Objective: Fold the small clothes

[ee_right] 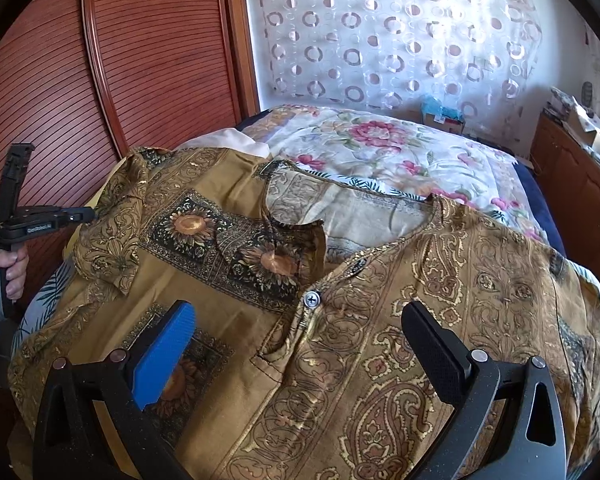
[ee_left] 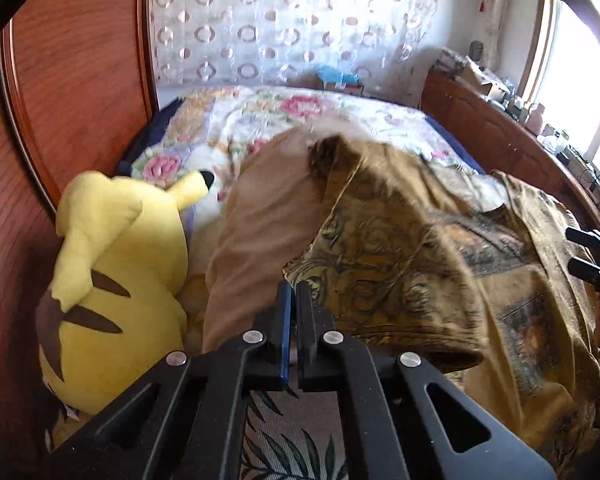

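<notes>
Shirt [ee_right: 340, 340] — mustard-brown, paisley and sunflower print, buttoned front — lies spread face-up on the bed [ee_right: 400, 152], collar toward the far end. Its sleeve [ee_right: 112, 216] on the left side is lifted and bunched, folding in over the body.

Left gripper [ee_left: 293, 292]: jaws pressed together on the sleeve edge, fabric draped up and over ahead of the fingers; pale reverse side of the cloth shows to its left. From the right wrist view the left gripper [ee_right: 88, 213] comes in level from the left, tips buried in the sleeve. The person's left hand [ee_right: 4, 272] is wrapped around its handle, low at the frame edge, knuckles toward the camera.

Right gripper [ee_right: 300, 328]: jaws spread wide, nothing between them, hovering over the shirt's placket near a button [ee_right: 312, 299] — blue pad on the left finger, black on the right. Contact with the cloth: can't tell. In the left wrist view its tips [ee_left: 588, 256] poke in at the right edge, above the shirt.

Around: floral quilt [ee_left: 300, 112] under the shirt, yellow plush toy [ee_left: 116, 272] beside the wooden wardrobe [ee_left: 80, 60] on the left, circle-pattern curtain [ee_right: 380, 32] behind the bed.
</notes>
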Tool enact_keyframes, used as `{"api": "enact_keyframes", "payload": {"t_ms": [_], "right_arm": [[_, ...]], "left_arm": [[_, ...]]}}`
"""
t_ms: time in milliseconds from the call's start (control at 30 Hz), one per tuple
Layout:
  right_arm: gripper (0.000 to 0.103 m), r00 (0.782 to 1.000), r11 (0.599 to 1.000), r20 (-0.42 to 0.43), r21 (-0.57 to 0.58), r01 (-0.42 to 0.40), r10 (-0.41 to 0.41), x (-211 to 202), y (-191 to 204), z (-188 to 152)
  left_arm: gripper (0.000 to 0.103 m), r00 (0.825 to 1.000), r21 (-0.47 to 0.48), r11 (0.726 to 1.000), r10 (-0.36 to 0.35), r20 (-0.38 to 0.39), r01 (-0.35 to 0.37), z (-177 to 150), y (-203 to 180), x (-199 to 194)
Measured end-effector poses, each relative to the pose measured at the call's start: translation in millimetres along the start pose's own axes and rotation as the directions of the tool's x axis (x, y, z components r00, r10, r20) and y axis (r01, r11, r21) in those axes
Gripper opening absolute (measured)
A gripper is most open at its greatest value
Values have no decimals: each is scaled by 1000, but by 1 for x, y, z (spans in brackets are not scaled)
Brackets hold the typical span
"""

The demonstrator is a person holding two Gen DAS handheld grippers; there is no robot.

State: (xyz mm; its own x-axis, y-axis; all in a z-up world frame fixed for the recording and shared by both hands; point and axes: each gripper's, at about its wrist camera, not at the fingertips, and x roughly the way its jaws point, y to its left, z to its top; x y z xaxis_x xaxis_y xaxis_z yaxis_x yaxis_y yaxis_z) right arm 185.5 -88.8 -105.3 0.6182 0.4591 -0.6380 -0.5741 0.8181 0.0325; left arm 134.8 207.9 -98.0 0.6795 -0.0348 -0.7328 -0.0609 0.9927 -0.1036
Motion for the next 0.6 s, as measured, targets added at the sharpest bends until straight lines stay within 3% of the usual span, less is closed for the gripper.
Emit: {"api": "enact_keyframes", "payload": {"t_ms": [233,500,600], "right_arm": [[103,1000,1000,12,10,5,-5,-6,-2,-1],[103,998,998,26,29,50,-51,-19,-13,-4],[103,997,997,30,33,65,-66,-24,-16,-4]], "left_arm": [[2,994,51,994,-96,58,93,34,-36,-20],[1,958,208,945,-275,83,253,97,-123,-20],[2,952,246,931,-295,78,269,116,-147,-12]]}}
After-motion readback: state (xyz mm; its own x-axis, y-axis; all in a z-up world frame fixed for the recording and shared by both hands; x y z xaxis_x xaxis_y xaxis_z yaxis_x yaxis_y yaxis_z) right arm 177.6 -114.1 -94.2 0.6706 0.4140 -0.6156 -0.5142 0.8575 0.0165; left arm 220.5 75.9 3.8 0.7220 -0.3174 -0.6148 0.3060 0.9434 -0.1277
